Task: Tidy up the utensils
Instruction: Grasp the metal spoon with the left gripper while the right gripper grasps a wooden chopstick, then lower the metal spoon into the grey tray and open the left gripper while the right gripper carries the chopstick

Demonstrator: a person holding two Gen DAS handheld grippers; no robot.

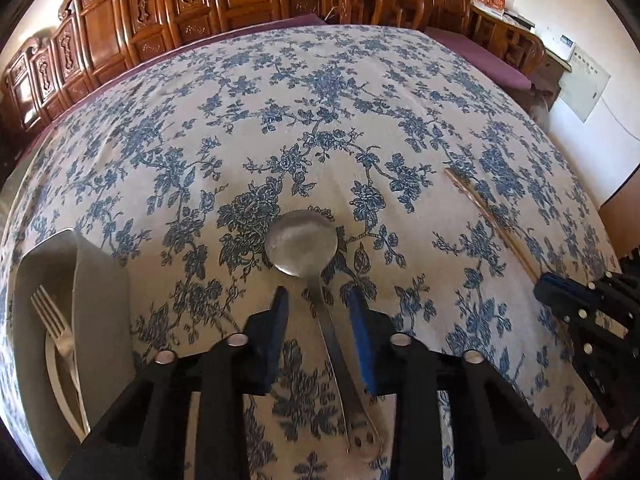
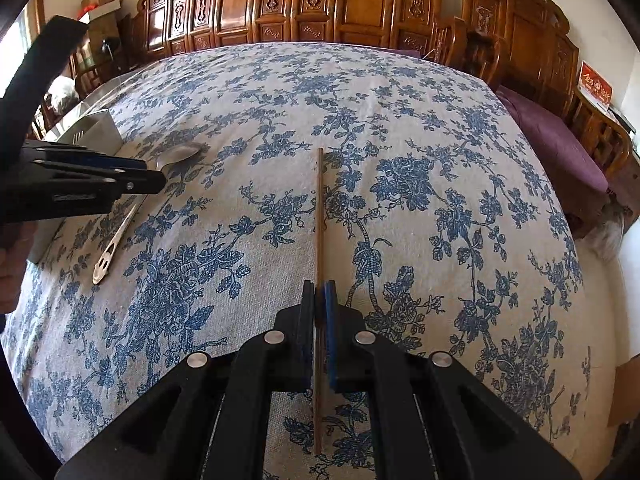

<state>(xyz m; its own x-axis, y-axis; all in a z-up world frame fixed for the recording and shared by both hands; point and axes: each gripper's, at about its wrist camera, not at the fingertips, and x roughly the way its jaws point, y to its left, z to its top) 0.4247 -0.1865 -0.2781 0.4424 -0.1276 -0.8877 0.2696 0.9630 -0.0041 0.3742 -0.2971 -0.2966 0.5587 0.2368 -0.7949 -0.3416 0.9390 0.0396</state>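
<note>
A metal spoon (image 1: 301, 240) lies on the blue floral tablecloth (image 1: 320, 120), bowl away from me. Its handle runs back between the fingers of my left gripper (image 1: 318, 300). The blue pads stand either side of the handle with a gap on both sides, so the gripper is open. In the right wrist view the same spoon (image 2: 180, 154) lies under the left gripper (image 2: 150, 176). My right gripper (image 2: 319, 292) is shut on a thin wooden chopstick (image 2: 319, 208) that points straight ahead over the cloth. The left wrist view shows that chopstick (image 1: 492, 216) held by the right gripper (image 1: 560, 288).
A grey utensil tray (image 1: 100, 300) at the table's left edge holds a fork (image 1: 52, 320); the tray (image 2: 96, 128) also shows in the right wrist view. Carved wooden cabinets (image 2: 320, 4) and a purple-cushioned bench (image 2: 560, 136) stand beyond the table. A hand (image 2: 8, 264) is at the left edge.
</note>
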